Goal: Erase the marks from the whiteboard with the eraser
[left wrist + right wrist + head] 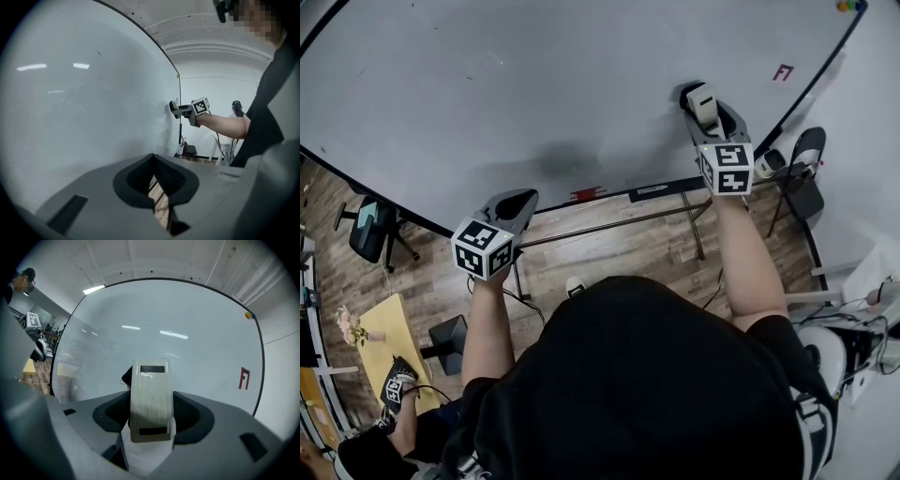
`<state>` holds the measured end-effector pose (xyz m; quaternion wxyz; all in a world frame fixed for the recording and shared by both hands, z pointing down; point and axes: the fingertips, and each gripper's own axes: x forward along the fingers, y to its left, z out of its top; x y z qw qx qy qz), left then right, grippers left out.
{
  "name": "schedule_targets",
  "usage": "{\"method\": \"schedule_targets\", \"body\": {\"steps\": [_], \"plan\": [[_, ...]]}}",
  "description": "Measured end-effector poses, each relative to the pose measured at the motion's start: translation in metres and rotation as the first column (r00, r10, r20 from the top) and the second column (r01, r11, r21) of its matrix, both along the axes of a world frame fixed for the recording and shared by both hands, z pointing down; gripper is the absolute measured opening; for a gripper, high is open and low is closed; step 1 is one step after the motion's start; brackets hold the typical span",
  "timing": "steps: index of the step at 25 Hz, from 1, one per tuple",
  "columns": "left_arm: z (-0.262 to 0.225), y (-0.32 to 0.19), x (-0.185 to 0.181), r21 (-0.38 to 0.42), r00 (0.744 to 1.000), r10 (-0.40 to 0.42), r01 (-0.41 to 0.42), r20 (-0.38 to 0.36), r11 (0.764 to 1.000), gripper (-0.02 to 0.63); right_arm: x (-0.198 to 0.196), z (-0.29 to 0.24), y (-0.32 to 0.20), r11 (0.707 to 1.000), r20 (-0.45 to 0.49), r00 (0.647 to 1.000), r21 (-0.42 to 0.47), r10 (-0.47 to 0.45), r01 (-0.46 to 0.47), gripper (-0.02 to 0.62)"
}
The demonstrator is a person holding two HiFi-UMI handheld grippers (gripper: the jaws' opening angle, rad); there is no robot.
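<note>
The whiteboard (pixel 487 84) fills the upper part of the head view. A red mark (pixel 783 71) stands near its right edge, and a faint grey smudge (pixel 562 155) lies lower, in the middle. My right gripper (pixel 711 120) is shut on a beige eraser (pixel 703 101) and presses it against the board, left of the red mark. In the right gripper view the eraser (pixel 150 399) sits between the jaws of the gripper (pixel 151 417), with the red mark (pixel 243 378) to its right. My left gripper (pixel 514 208) hangs by the board's lower edge, shut and holding nothing (pixel 157 180).
Coloured magnets (pixel 850 6) sit at the board's top right corner. Below the board are its stand bars (pixel 619 225), a dark chair (pixel 370 230) at left, another chair (pixel 802 178) at right, and a yellow table (pixel 389 328). Another person's gripper (pixel 397 389) shows at lower left.
</note>
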<state>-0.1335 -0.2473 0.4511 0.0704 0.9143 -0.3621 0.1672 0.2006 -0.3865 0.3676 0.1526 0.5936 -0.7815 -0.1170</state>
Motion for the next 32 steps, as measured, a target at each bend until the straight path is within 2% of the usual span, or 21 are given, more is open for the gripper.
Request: {"method": "schedule_targets", "body": {"steps": [22,32], "plan": [[-0.009,0.014,0.051,0.03,0.999,0.036,-0.036,0.0,0.999,0.011,0.018,0.02,0.062,0.997,0.002,0.998,-0.033,-0.063,0.063,0.258],[-0.015,0.023,0.073,0.061,0.998,0.033,-0.03,-0.049,0.998,0.011,0.03,0.036,0.085,0.994,0.03,0.996,-0.063,-0.087,0.088,0.258]]}}
